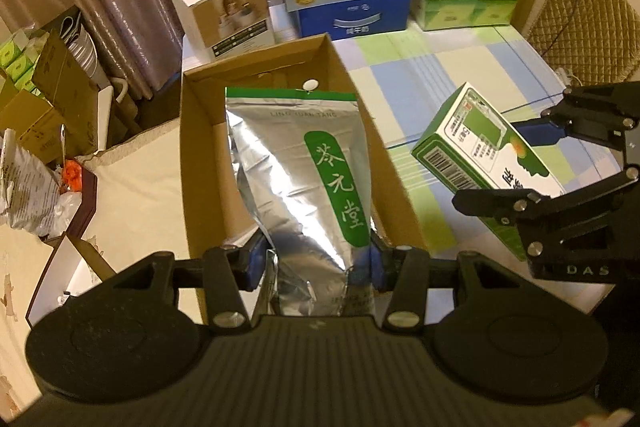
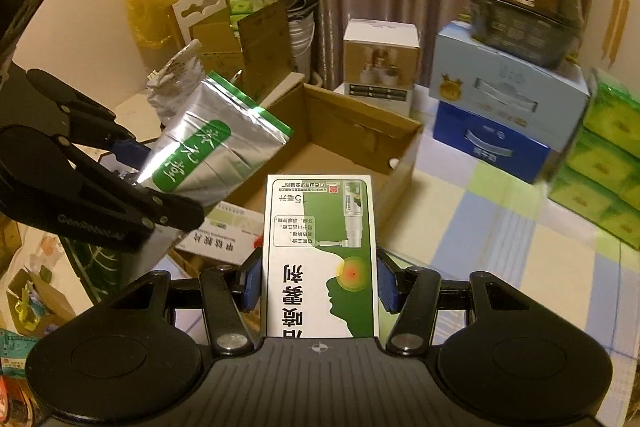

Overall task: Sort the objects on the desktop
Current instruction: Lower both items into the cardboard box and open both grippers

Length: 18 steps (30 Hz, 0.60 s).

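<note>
A: Condition of the left tool (image 1: pixel 316 259)?

B: Clamped on the lower end of the silver pouch (image 1: pixel 296 171), which hangs above the open cardboard box (image 1: pixel 200 163) at the desk's (image 1: pixel 440 75) near left edge.

A: The right tool (image 2: pixel 318 279)?

B: Clamped on the green-and-white carton (image 2: pixel 320 251), pads on both long sides, held above the box's near end, beside the pouch.

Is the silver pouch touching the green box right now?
Apart. In the left wrist view, the pouch in the left gripper and the box in the right gripper have tablecloth between them.
</note>
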Each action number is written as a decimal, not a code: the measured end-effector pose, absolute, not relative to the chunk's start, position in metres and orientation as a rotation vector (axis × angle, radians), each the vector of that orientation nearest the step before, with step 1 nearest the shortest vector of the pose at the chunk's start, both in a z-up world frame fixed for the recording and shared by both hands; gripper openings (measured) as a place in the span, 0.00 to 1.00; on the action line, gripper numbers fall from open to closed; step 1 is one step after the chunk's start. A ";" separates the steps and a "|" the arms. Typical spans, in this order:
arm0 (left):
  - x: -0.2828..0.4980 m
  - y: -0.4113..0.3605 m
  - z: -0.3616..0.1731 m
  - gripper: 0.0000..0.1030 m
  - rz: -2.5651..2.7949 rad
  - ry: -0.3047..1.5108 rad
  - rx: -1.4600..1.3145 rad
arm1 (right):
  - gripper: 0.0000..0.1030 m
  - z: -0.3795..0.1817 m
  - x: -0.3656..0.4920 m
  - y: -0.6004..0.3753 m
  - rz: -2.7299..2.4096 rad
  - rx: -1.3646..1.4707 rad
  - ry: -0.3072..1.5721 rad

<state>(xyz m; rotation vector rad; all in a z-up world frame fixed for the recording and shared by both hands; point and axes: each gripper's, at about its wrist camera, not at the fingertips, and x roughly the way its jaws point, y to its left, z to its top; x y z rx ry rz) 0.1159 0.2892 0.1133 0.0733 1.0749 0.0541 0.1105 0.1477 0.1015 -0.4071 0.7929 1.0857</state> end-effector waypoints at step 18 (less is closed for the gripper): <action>0.147 0.330 0.096 0.43 0.057 1.080 0.031 | 0.51 0.081 0.136 0.194 1.089 -0.388 0.822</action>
